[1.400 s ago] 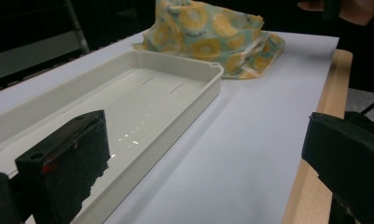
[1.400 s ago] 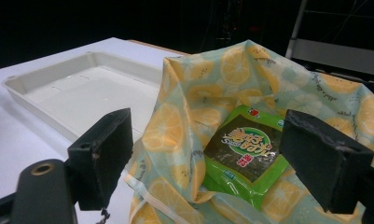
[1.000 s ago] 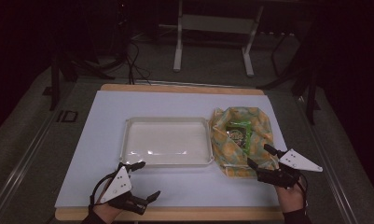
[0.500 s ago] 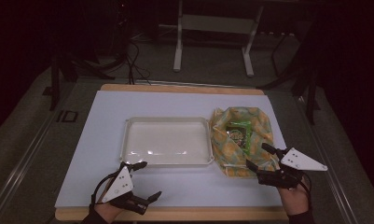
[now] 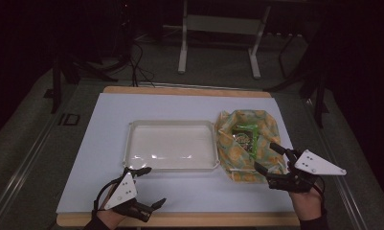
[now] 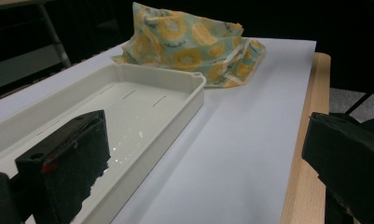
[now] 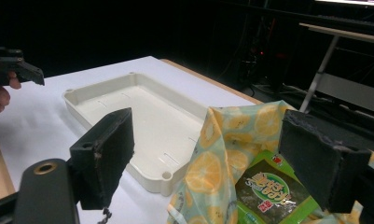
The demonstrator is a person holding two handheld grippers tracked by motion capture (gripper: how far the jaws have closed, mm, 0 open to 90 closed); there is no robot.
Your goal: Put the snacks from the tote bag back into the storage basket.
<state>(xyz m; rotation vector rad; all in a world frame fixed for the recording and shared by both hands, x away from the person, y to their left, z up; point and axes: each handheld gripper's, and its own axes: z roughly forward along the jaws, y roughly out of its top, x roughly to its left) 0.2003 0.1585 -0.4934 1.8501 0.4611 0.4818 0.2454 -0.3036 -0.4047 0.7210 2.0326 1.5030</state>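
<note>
A cloth bag (image 5: 256,125) printed with lemons lies open on the right of the white mat, with a green snack packet (image 5: 244,136) inside it. An empty white tray (image 5: 170,143) sits at the middle, touching the bag's left side. My right gripper (image 5: 270,158) is open at the bag's near right edge; its jaws frame the bag (image 7: 231,135) and packet (image 7: 268,191) in the right gripper view. My left gripper (image 5: 149,188) is open near the front edge, just below the tray's near left corner, and holds nothing. The tray (image 6: 194,88) and bag (image 6: 194,46) lie ahead of the open left gripper (image 6: 205,163).
The mat (image 5: 108,124) covers a wooden tabletop whose front edge (image 5: 204,219) shows as a strip. Beyond the table are metal stand legs (image 5: 182,52) and cables (image 5: 137,62) on a dark floor. The left gripper (image 7: 12,65) and a hand appear far left in the right gripper view.
My right gripper has drifted a little to the right beside the bag. The left gripper has barely moved. Both stay open.
</note>
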